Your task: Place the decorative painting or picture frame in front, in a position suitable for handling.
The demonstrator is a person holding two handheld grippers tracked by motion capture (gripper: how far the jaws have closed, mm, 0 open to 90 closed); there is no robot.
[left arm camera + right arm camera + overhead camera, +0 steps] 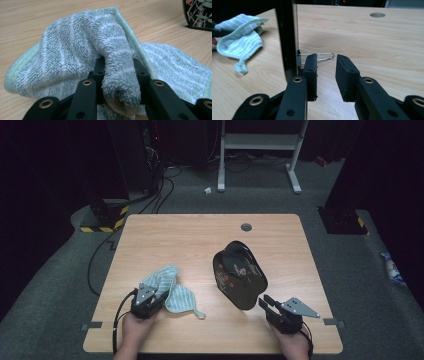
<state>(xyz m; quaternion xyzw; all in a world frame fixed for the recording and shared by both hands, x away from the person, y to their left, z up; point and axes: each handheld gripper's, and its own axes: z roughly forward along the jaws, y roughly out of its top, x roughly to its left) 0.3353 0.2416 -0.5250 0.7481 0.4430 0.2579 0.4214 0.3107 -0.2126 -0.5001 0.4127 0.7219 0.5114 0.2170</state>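
Your left gripper [120, 75] pinched a fold of the cloth [75, 50]; your right gripper [326, 72] stood open beside the tray's [240, 275] wire clip [322, 57]. You needed to centre that clip before squeezing.

Grippers: two, a left gripper [157, 296] at the near left and a right gripper [267, 304] at the near right
Hands: two, a left hand [134, 326] and a right hand [292, 342] at the near edge
Cloths: one striped green cloth [170, 290] on the left
Black trays: one black tray [239, 275] with a plant pattern, standing right of centre
Binder clips: one binder clip [315, 58] on the tray's edge
Tables: one wooden table [190, 235]
Table holes: one round cable hole [246, 227] at the far side
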